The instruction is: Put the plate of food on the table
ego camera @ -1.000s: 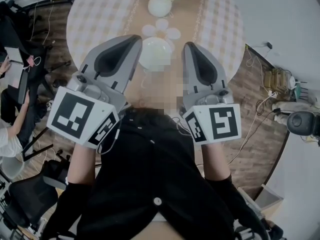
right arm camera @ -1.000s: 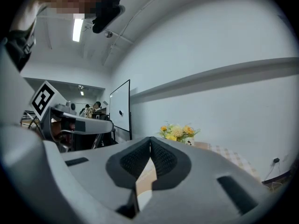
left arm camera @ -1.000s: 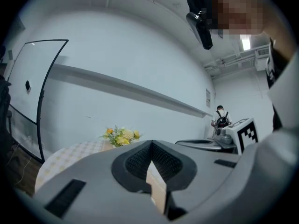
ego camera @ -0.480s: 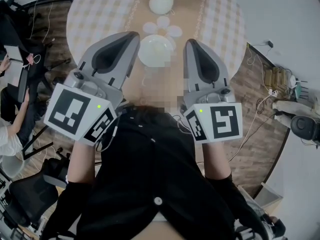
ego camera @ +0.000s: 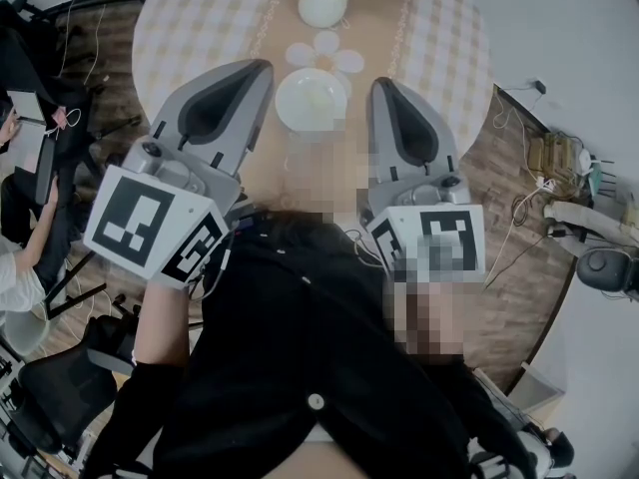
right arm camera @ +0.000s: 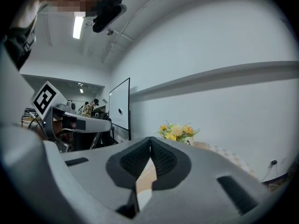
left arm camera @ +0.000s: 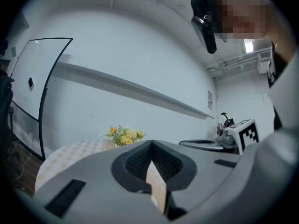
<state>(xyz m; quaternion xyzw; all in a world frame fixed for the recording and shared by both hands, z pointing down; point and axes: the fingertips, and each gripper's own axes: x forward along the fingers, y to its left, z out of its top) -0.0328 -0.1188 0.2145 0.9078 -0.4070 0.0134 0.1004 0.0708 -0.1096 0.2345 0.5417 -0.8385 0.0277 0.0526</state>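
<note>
1. Hands come nearest: you are holding both grippers up in front of your chest, marker cubes (ego camera: 150, 223) facing the head camera, so both tools are pointing out over the near edge of the round table (ego camera: 190, 28).
2. Your left gripper (ego camera: 252, 73) is hovering with its jaws pressed together and nothing between them. The left gripper view is showing only a sliver of tan surface through the slit below the tips.
3. Your right gripper (ego camera: 384, 93) is doing the same, with jaws closed on nothing and tips aimed across the table toward the flowers.
4. Between the two sets of tips in the head view, the plate of food (ego camera: 312, 98) is sitting on the tan runner (ego camera: 374, 38), toward the near edge of the table and touching neither gripper. It appears to be resting there by its own weight, so the placing looks done, which would explain why both tools are hanging empty and clear of it.
5. Just beyond the plate, a flower-shaped mat (ego camera: 326, 53) is lying on the runner.
6. Farther along the runner, a white vase (ego camera: 322, 3) is holding yellow flowers. Setting the plate short of it is probably leaving the centrepiece undisturbed.
</note>
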